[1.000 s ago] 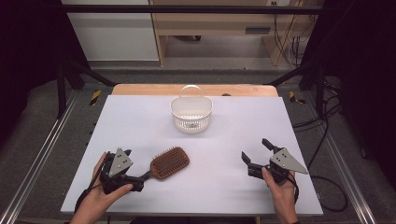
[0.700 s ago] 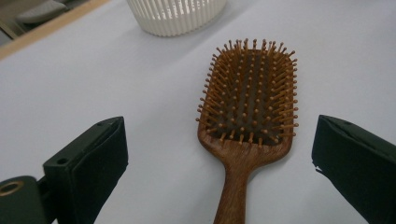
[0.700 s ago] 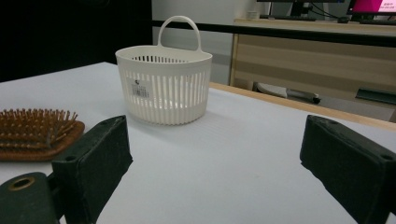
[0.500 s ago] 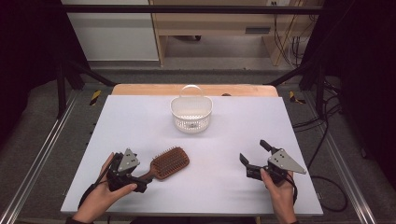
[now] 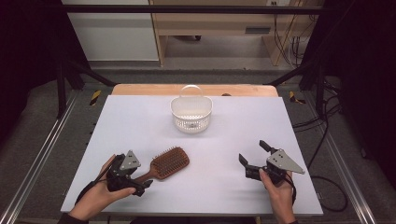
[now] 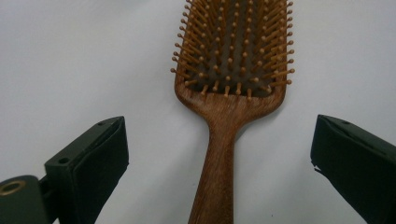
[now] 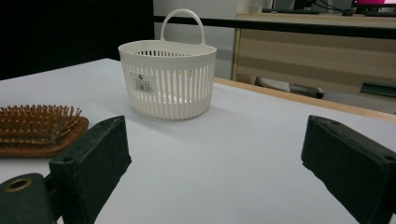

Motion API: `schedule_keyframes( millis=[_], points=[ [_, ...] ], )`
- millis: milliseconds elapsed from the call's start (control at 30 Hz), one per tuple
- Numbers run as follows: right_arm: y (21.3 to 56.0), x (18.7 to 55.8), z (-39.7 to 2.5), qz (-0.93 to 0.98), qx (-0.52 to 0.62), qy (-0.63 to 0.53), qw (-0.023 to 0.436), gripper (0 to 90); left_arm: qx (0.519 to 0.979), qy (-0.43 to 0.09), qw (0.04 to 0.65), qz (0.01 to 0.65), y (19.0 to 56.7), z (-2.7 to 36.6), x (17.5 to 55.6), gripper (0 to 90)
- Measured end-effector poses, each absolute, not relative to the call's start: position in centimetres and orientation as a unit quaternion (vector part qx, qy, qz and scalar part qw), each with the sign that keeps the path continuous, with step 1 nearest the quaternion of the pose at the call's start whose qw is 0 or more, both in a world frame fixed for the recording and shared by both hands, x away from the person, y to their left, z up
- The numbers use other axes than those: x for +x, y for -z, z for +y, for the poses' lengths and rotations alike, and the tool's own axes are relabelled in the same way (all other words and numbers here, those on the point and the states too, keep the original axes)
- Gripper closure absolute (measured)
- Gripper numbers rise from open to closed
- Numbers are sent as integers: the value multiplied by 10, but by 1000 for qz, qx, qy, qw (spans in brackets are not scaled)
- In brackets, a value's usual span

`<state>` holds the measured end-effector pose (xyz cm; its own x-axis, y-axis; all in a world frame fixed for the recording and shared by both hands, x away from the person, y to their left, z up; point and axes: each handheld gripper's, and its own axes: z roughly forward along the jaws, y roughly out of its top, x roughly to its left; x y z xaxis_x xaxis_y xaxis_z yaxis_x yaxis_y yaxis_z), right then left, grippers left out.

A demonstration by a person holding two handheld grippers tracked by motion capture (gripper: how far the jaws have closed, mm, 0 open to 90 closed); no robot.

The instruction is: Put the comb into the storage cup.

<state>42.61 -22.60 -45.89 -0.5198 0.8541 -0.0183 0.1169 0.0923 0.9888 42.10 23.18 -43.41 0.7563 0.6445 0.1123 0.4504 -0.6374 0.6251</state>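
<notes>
A brown wooden paddle hairbrush (image 5: 166, 163) with wooden bristles lies bristles-up on the white surface (image 5: 140, 121), near the left front edge, its handle pointing toward the person. The left claw (image 5: 140, 183) sits at the end of that handle with its jaws spread wide; in the left gripper view the handle (image 6: 219, 163) runs up between the two jaws, touching neither. So the grasp is lined up but not yet made, and the brush is not lifted. The white slotted plastic basket (image 5: 191, 112) with a loop handle stands upright at the far middle of the surface, well apart from the brush. The right claw (image 5: 254, 156) hovers near the right front, jaws also spread and holding nothing. Judging from this, closing on the handle and any carrying are left to do.
</notes>
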Motion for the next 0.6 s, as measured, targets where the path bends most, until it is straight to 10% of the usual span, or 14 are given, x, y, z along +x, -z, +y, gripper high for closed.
schedule_keyframes(
  millis=[600],
  points=[
    [459,426,-227,660,369,-568,324,77,898,-166,262,312,438,235,426,54]
  ],
)
